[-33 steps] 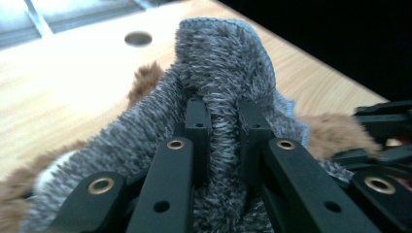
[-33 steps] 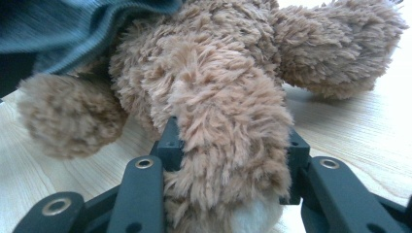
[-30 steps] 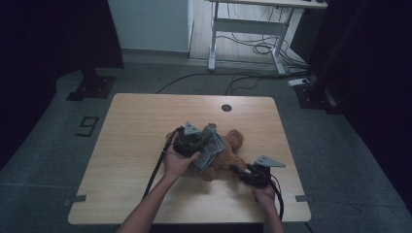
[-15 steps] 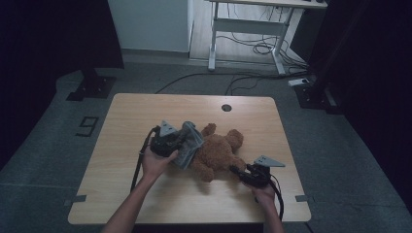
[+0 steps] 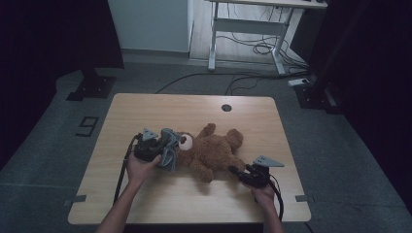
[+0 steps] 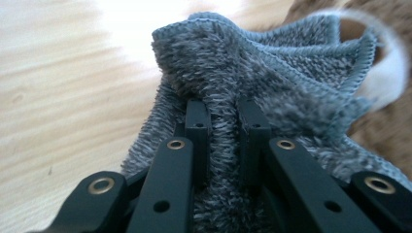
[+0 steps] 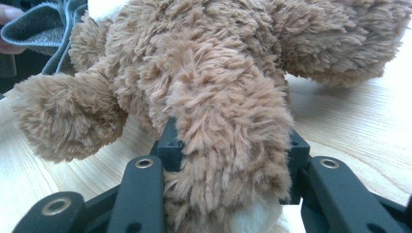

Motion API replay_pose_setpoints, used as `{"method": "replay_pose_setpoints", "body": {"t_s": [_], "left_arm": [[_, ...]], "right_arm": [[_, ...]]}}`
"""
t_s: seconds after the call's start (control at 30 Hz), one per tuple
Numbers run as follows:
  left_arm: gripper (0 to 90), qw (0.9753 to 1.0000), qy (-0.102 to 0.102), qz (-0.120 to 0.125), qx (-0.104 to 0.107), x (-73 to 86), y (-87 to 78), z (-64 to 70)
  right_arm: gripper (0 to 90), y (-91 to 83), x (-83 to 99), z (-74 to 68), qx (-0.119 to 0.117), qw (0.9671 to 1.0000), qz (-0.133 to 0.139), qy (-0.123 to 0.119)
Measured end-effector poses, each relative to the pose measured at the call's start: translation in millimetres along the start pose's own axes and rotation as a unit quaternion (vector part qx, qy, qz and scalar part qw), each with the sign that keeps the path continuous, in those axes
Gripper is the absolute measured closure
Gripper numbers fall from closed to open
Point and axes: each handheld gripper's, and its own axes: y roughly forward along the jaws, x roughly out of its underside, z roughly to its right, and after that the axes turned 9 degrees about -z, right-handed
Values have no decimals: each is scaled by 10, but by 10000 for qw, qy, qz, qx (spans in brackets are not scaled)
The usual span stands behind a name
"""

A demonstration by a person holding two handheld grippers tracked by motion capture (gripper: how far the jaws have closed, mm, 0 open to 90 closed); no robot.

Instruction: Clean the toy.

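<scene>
1. Teddy bear [image 5: 214, 151] lies on its back mid-table [image 5: 145, 107], head toward the left gripper [image 5: 154, 148].
2. Left gripper is clamped on a fold of grey cloth [image 6: 272, 73], bunched right beside the bear's head.
3. Right gripper [image 7: 228, 145] is closed around the bear's leg [image 7: 228, 121].
4. Judgement: bear is light, soft, squashy; plush gives under the jaws, so a limb makes the surest hold. Cloth is limp; pinch a gathered fold.
5. No labels or writing readable on bear or cloth.
</scene>
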Motion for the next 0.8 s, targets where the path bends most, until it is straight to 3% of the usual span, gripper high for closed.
{"method": "replay_pose_setpoints", "body": {"t_s": [0.27, 0.37, 0.43, 0.53, 0.63, 0.8], "left_arm": [[781, 9994, -200, -285, 36, 202, 143, -120], [781, 9997, -179, -149, -37, 167, 45, -115], [781, 9999, -53, 17, -119, 102, -63, -72], [782, 9991, 262, 318, -116, -64, -243, 104], [782, 9966, 568, 582, 98, -266, -354, 382], [782, 9911, 1008, 656, 576, -558, -294, 922]], "right_arm": [[579, 11, 3, 3, 11, 10000, -39, 9], [579, 8, 3, 9, 25, 10000, -44, 30], [580, 8, 4, 12, 21, 10000, -35, 48], [580, 13, 4, 19, -6, 10000, -26, 80], [580, 11, 4, 16, -5, 10000, -26, 73], [580, 8, 4, 18, -15, 10000, -37, 59]]}}
